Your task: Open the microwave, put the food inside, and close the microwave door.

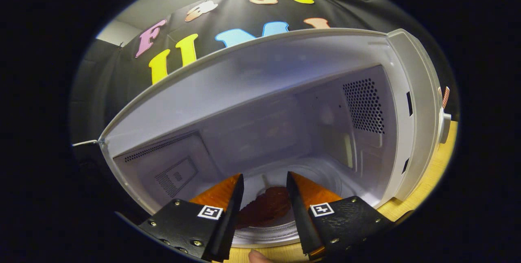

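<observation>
Now we hold the hand-held gripper (264, 187) at the open microwave (260, 92), its fingers apart around the brown food (266, 208). Next we back out and shut the door.

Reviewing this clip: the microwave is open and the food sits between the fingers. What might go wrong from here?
1. The reddish-brown food lies between the tool's fingers; whether they press on it is unclear, so pulling back might drag it off the plate.
2. The food sits near the microwave's front opening and may block the door from closing.
3. The fingers reach inside the cavity, and a tilted withdrawal may knock the right wall.
</observation>
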Action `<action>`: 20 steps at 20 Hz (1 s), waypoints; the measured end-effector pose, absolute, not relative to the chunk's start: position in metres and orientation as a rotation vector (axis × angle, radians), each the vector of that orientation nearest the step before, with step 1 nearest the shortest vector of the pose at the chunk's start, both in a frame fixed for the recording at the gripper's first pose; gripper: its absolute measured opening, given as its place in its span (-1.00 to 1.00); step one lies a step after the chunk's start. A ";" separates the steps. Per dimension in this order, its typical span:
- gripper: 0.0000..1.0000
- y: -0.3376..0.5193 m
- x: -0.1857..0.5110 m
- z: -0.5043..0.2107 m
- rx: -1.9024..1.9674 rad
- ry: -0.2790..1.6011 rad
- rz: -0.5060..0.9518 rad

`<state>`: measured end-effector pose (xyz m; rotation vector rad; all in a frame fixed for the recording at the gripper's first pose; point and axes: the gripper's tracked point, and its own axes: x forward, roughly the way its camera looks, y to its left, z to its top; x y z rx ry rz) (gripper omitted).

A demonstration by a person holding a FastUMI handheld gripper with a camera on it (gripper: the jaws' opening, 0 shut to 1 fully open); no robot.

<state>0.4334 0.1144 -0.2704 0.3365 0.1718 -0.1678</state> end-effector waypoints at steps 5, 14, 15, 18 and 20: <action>0.62 0.141 0.403 -0.264 0.284 0.211 -0.057; 0.61 0.212 0.264 -0.125 0.179 0.078 0.307; 0.62 0.224 0.244 -0.103 0.182 0.044 0.354; 0.60 0.254 0.187 -0.056 0.190 -0.038 0.468; 0.60 0.279 0.151 -0.037 0.214 -0.048 0.553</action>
